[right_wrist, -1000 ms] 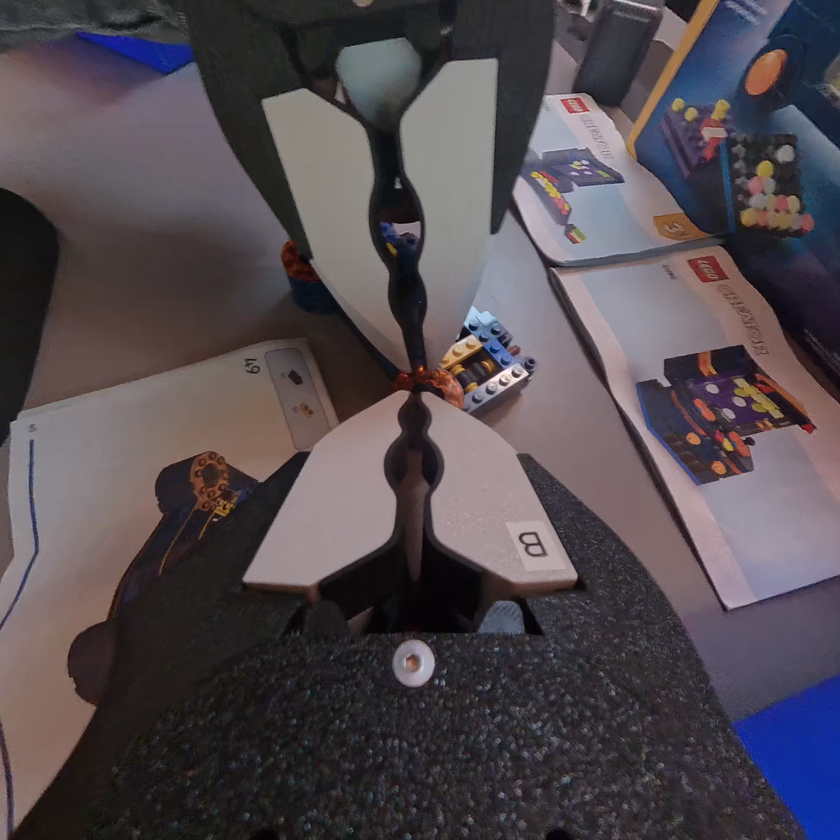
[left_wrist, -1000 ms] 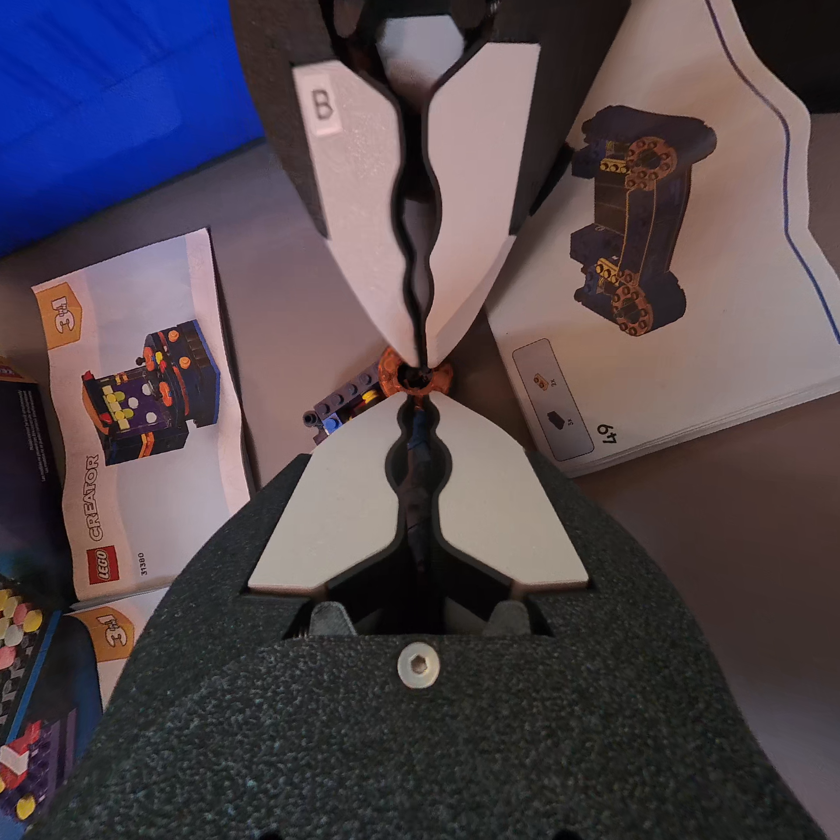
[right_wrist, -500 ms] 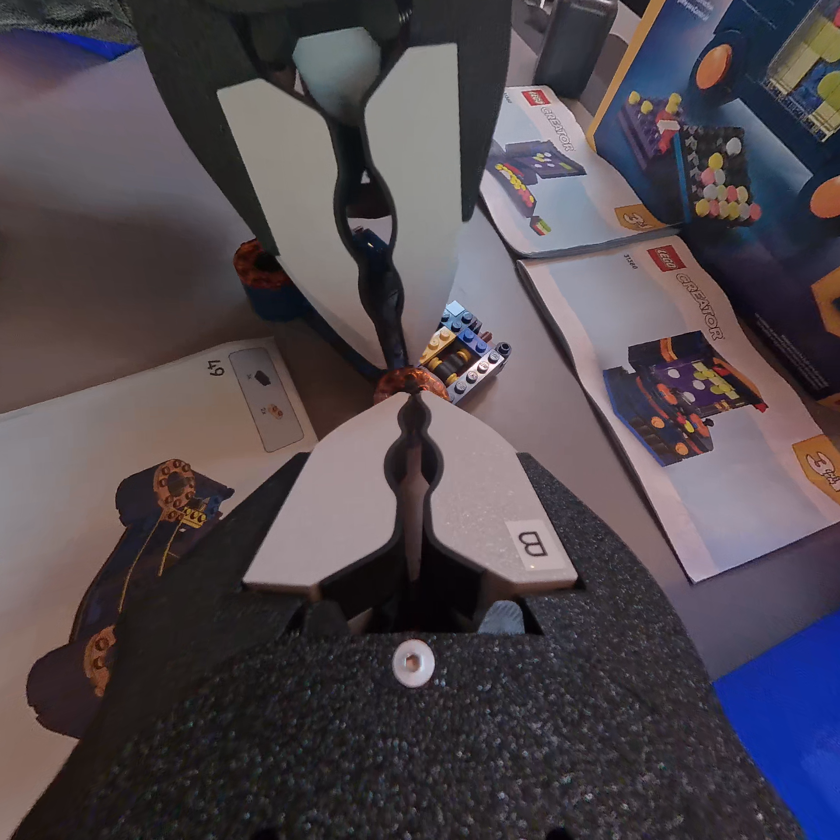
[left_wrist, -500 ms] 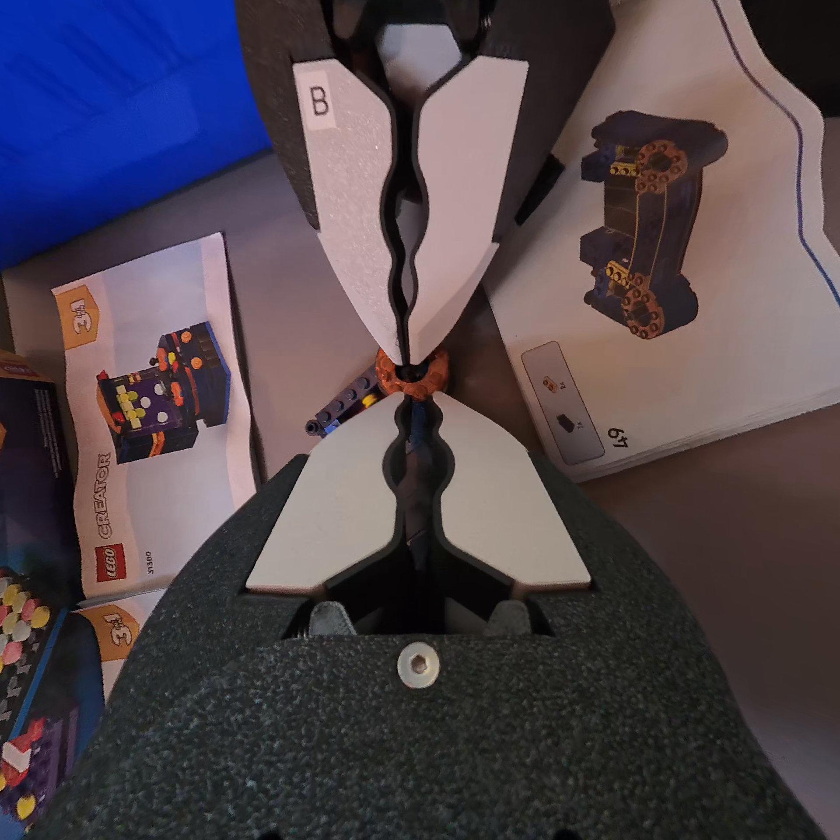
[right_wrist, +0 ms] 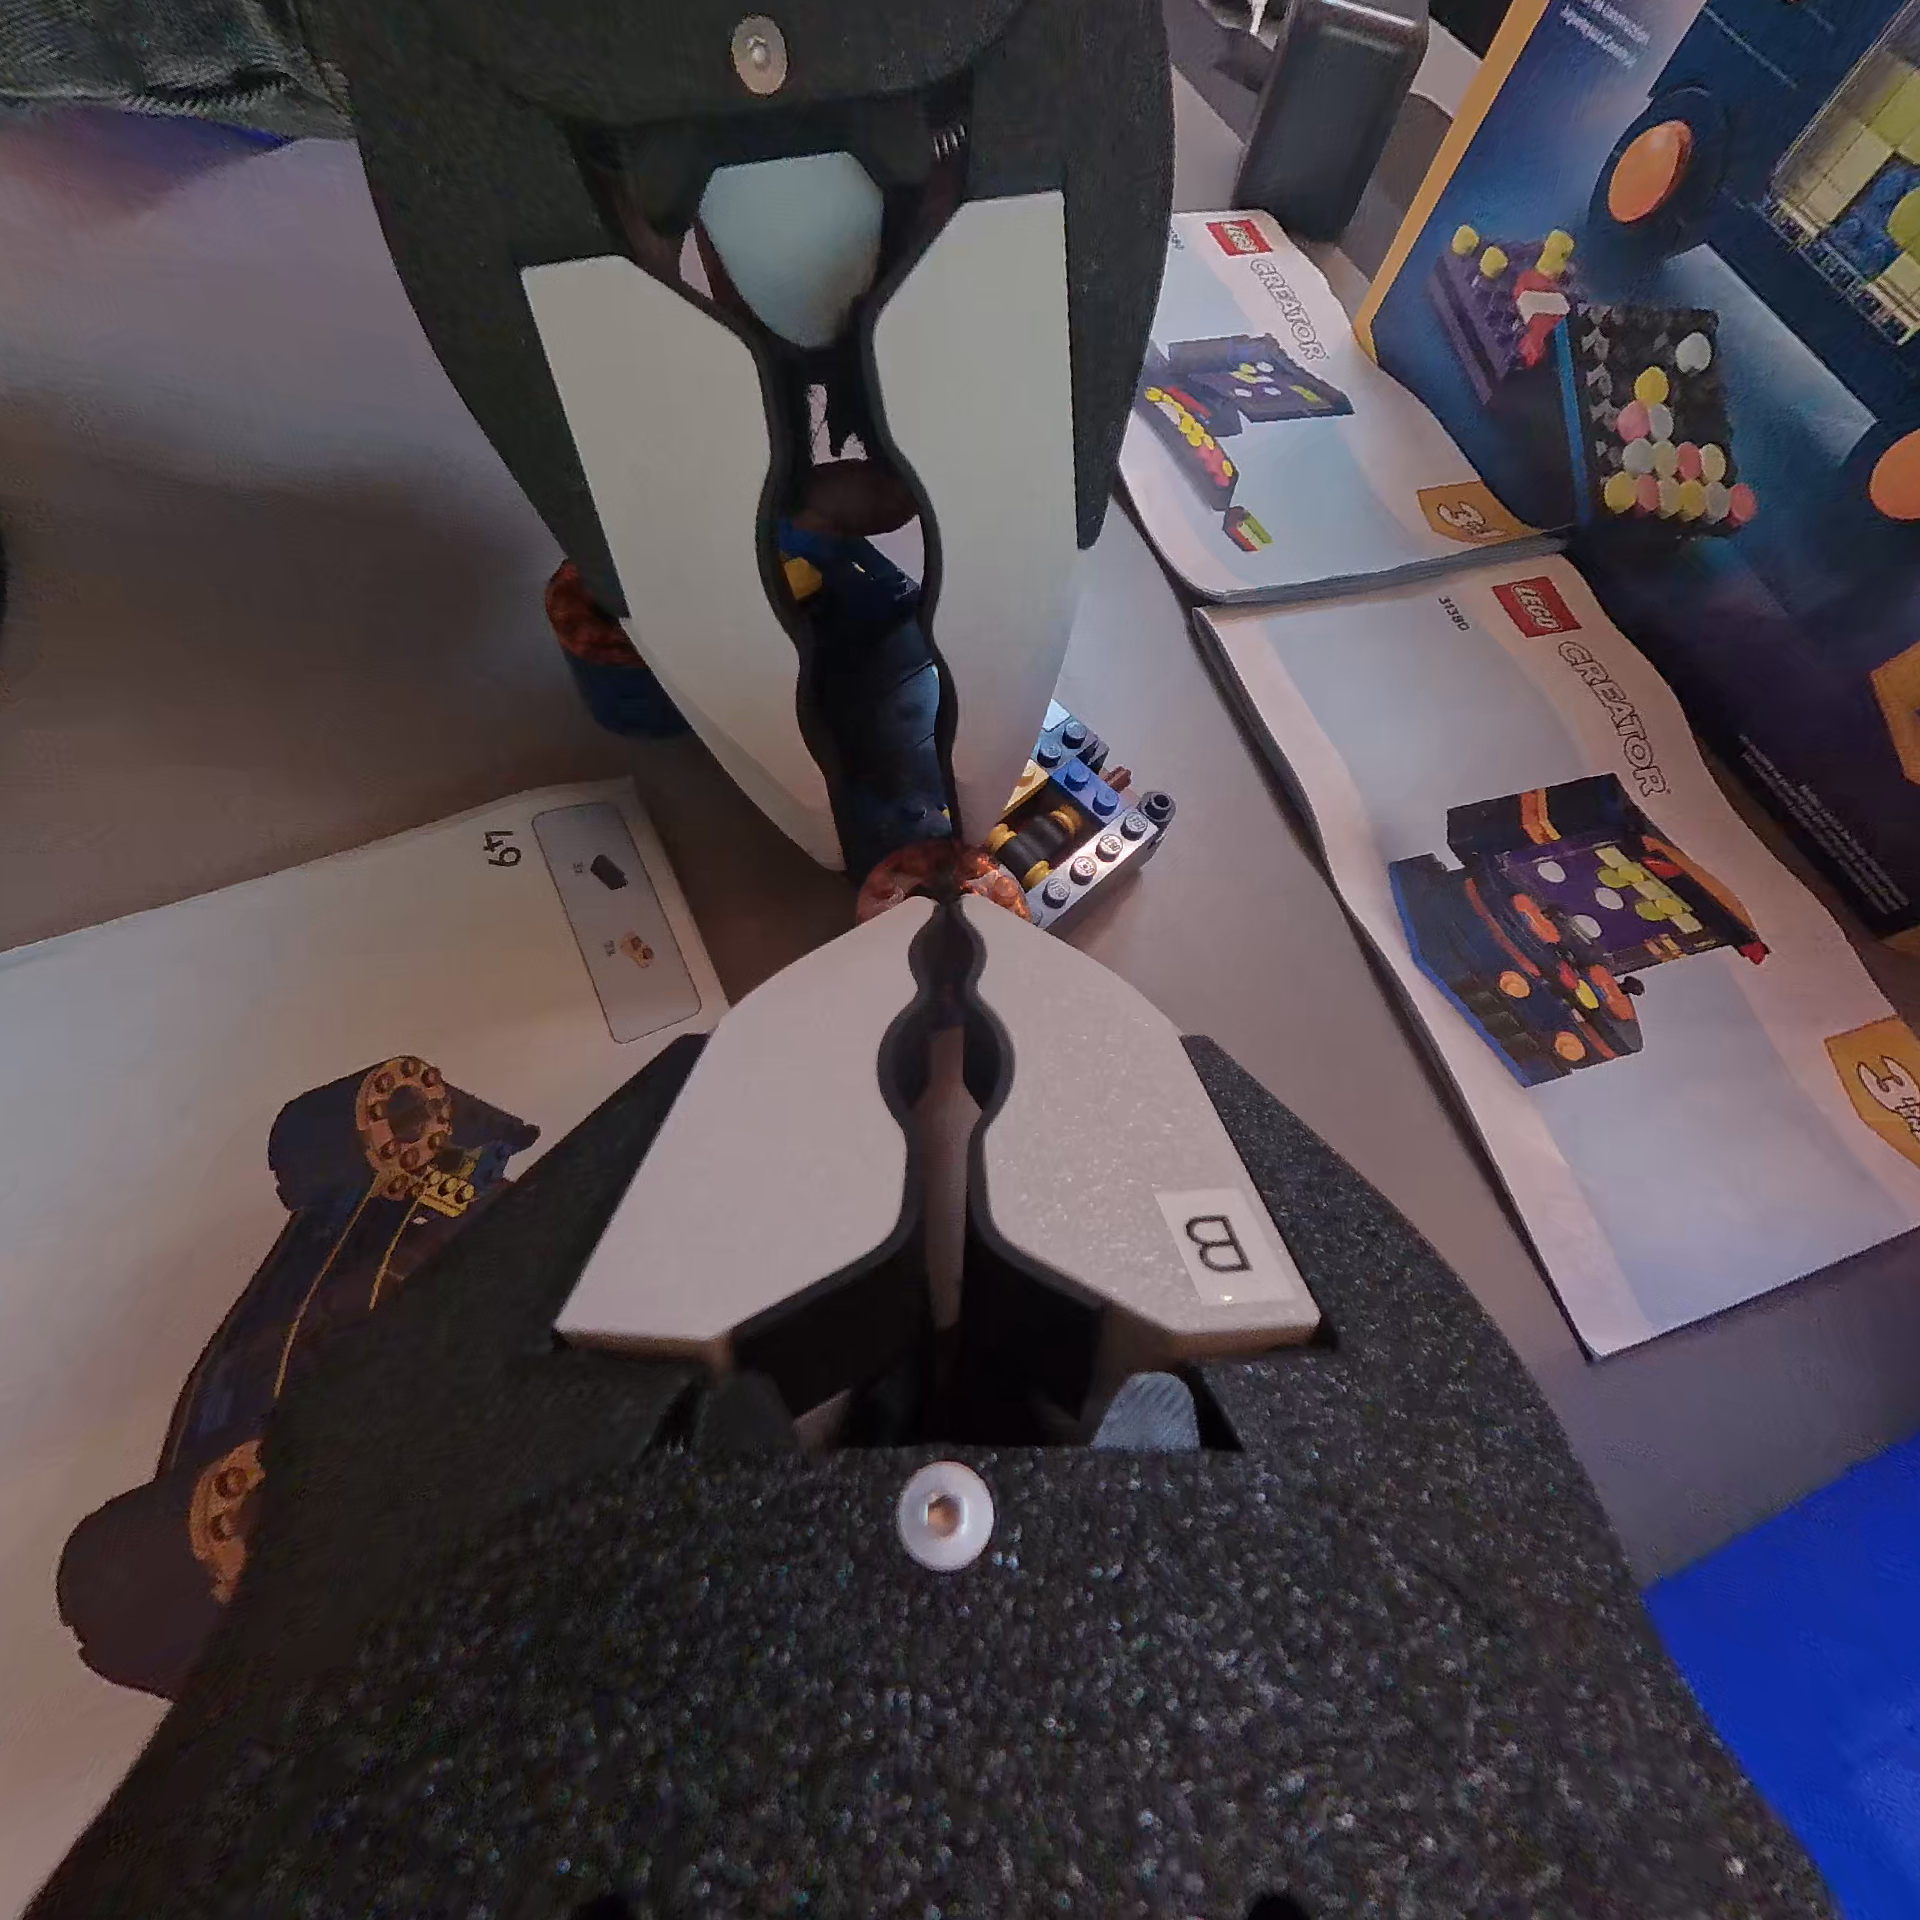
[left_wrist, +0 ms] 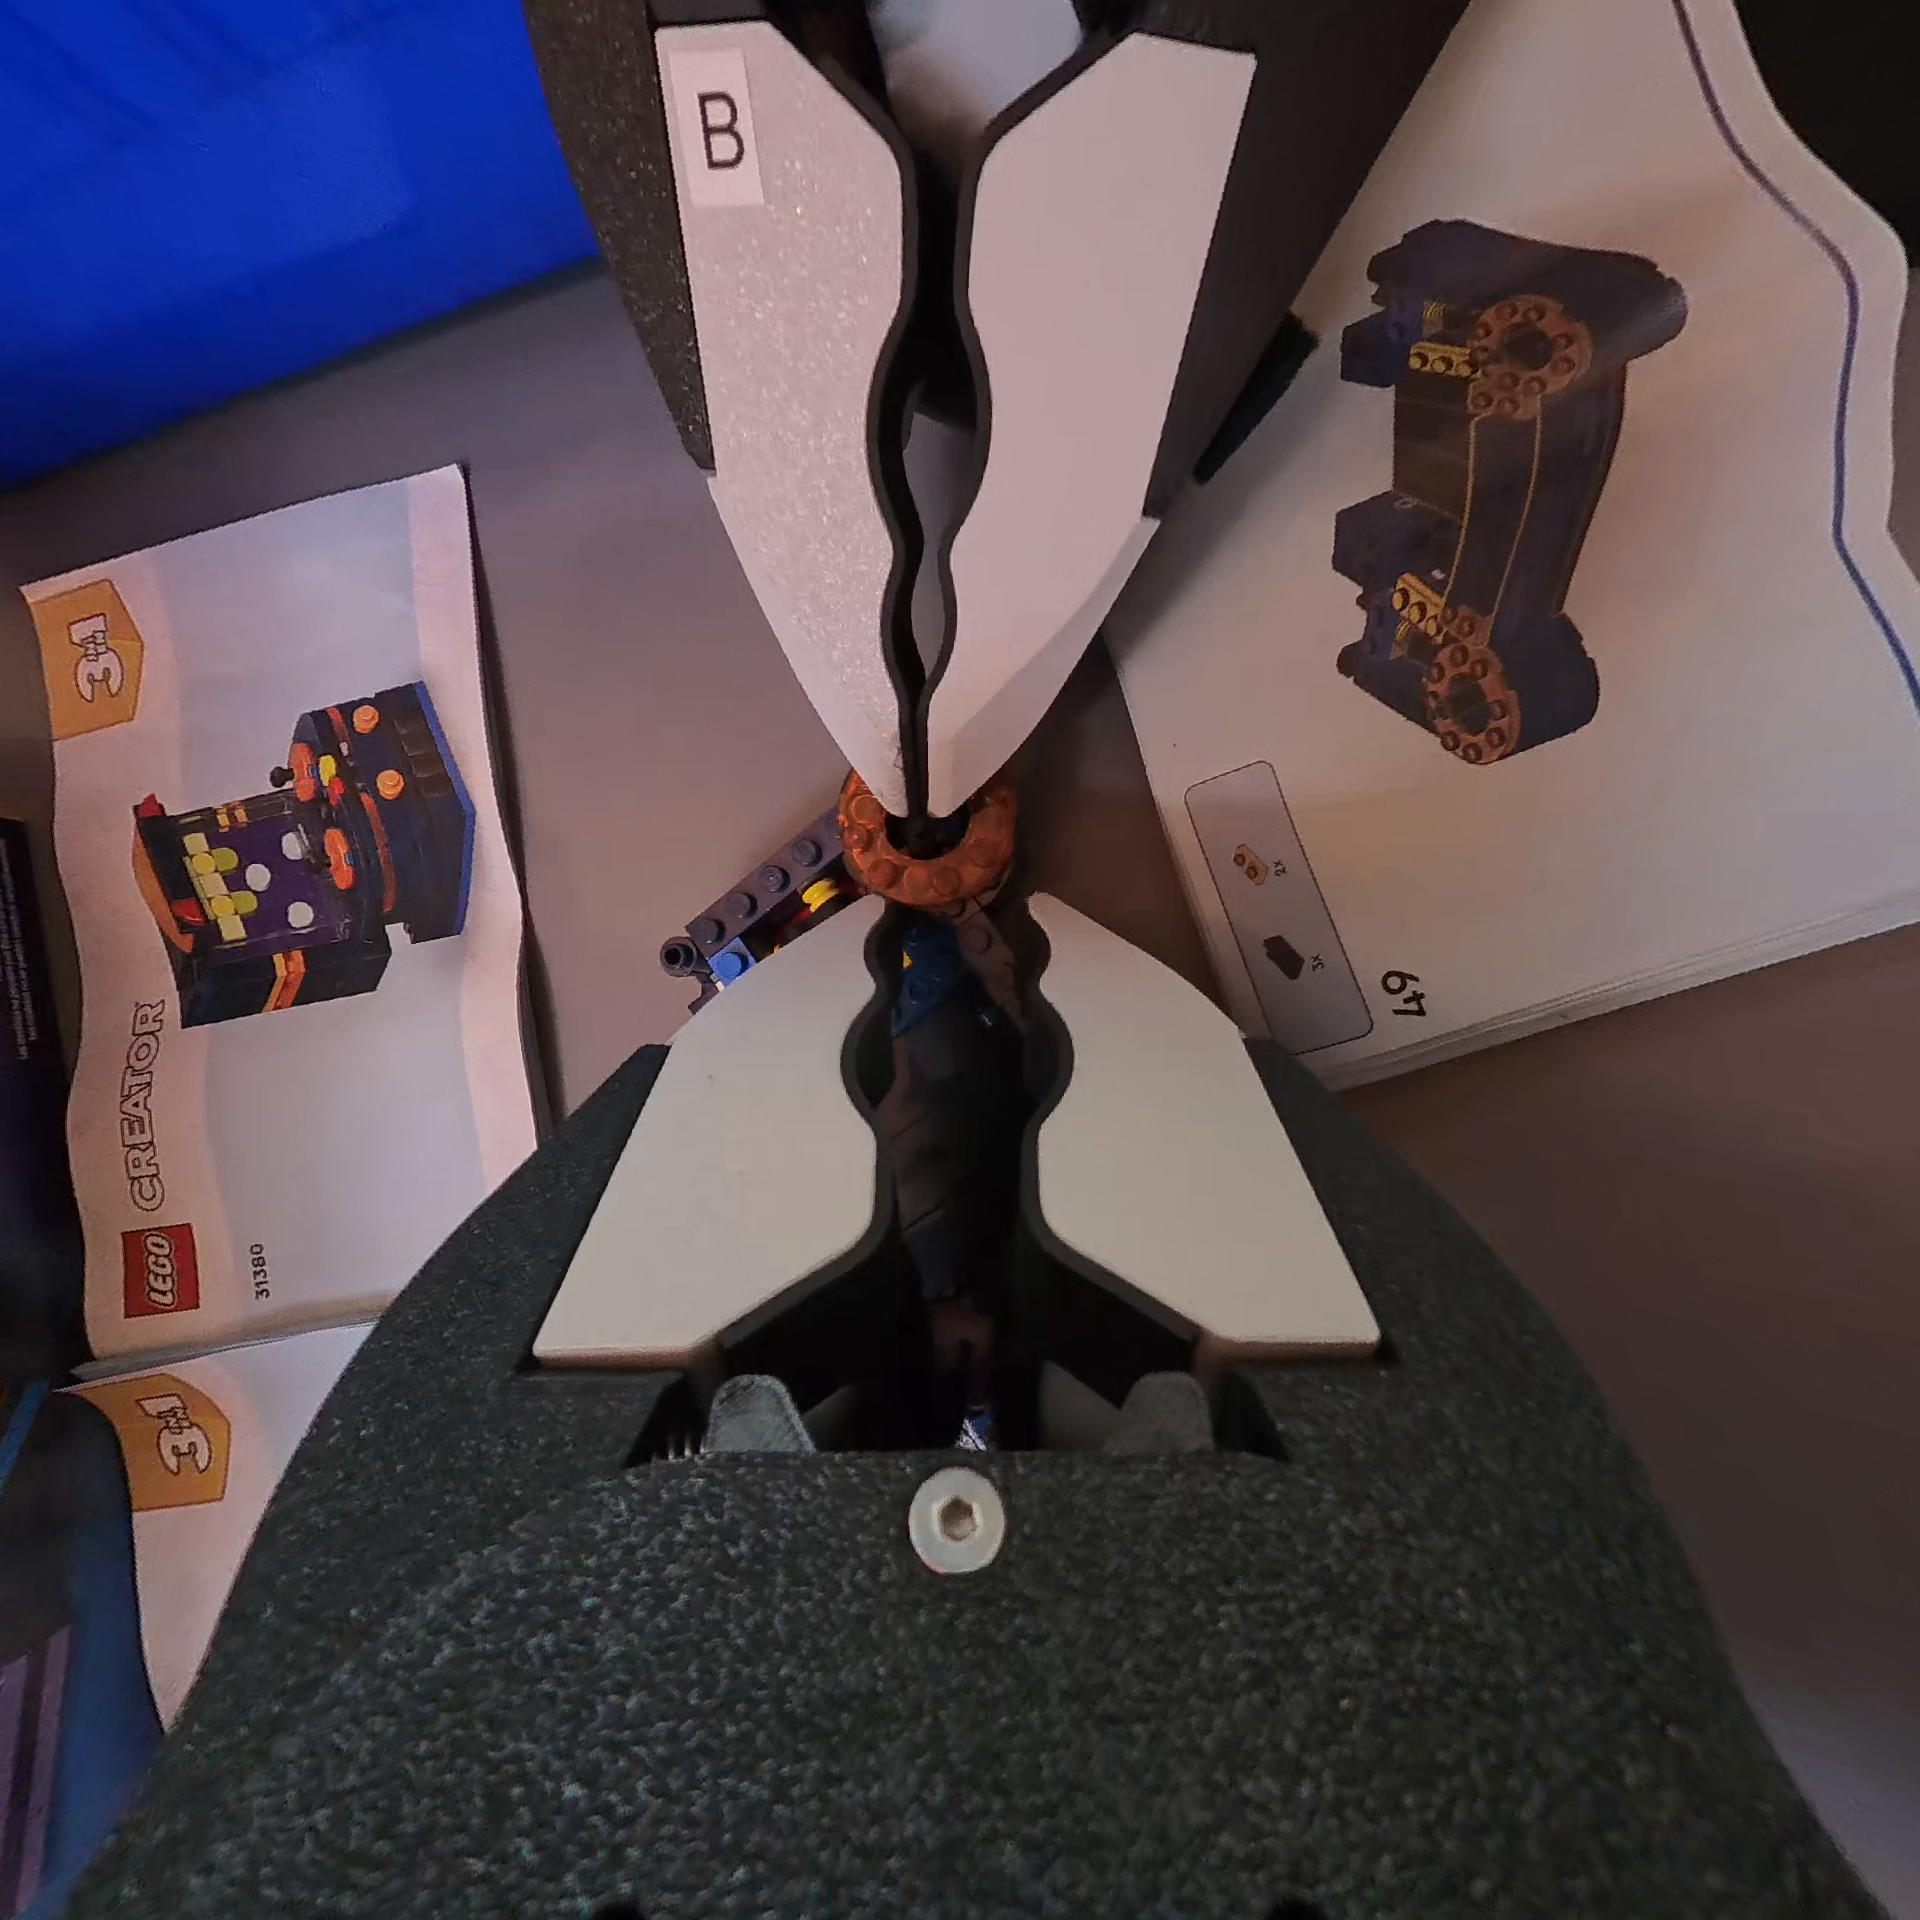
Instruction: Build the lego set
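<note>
A dark-blue curved brick model (right_wrist: 883, 675) with an orange studded ring (left_wrist: 894, 868) at its near end stands on the grey table. My left gripper (left_wrist: 951, 914) is open. The model (left_wrist: 930, 966) lies between its fingers, and I see no firm press on it. The left gripper also shows from the front in the right wrist view (right_wrist: 894, 831). My right gripper (right_wrist: 948, 909) is shut, with its tips at the ring (right_wrist: 987, 881). In the left wrist view the right gripper's tips (left_wrist: 914, 800) sit at the ring's hole. A second orange ring (right_wrist: 582, 623) tops the model's far end.
A small blue-and-grey brick assembly (left_wrist: 758, 904) lies just beside the ring. An open instruction booklet (left_wrist: 1507, 623) lies on one side. Two closed booklets (right_wrist: 1558, 935) (right_wrist: 1278, 416) and a set box (right_wrist: 1662, 312) lie on the other. A blue surface (left_wrist: 208, 208) borders the table. Left and right tips are no more than a few centimetres apart.
My left gripper's jaws have parted; a second ago they were nearly closed around the model. My right gripper stays shut at the orange ring. Both views have shifted slightly.
</note>
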Motion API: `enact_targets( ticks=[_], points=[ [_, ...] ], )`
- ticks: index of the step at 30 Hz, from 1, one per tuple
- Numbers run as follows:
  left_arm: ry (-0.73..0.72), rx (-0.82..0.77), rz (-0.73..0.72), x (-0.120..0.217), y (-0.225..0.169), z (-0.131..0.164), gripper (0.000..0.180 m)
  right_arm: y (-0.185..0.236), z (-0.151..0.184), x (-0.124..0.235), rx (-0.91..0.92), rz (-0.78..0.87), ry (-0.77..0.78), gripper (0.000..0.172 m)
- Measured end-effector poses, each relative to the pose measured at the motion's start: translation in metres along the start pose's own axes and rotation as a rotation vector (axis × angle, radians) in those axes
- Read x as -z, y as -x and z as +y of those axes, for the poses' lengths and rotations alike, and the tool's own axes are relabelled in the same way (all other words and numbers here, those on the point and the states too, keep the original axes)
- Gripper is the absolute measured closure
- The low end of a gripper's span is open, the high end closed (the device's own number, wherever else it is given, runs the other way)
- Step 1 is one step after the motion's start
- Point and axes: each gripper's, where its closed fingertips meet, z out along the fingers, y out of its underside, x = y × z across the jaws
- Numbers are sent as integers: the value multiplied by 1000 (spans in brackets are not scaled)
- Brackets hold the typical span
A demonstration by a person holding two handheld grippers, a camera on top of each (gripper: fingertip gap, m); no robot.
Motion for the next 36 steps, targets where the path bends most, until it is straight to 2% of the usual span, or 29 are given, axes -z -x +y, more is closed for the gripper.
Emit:
enact_targets(
  ticks=[6, 10, 13, 17, 22, 36],
  points=[
    [-2, 10, 8, 2, -2, 1, 158, 5, -2, -2, -30, -13, 3, 171],
    [-90, 19, -42, 17, 6, -10, 150, 3, -6, 1, -54, -15, -34, 166],
    [-44, 15, -53, 21, 7, -1, 150, 0, -8, 6, -92, -37, -65, 159],
    [14, 22, -37, 15, 0, 10, 147, 1, 1, 8, -113, -79, -30, 145],
    [14, 33, -30, 9, -2, 13, 155, 4, 4, 3, -54, -66, 5, 145],
    [2, 14, -47, 10, 0, 10, 157, 4, -3, 1, -42, -62, 0, 146]
  ],
)
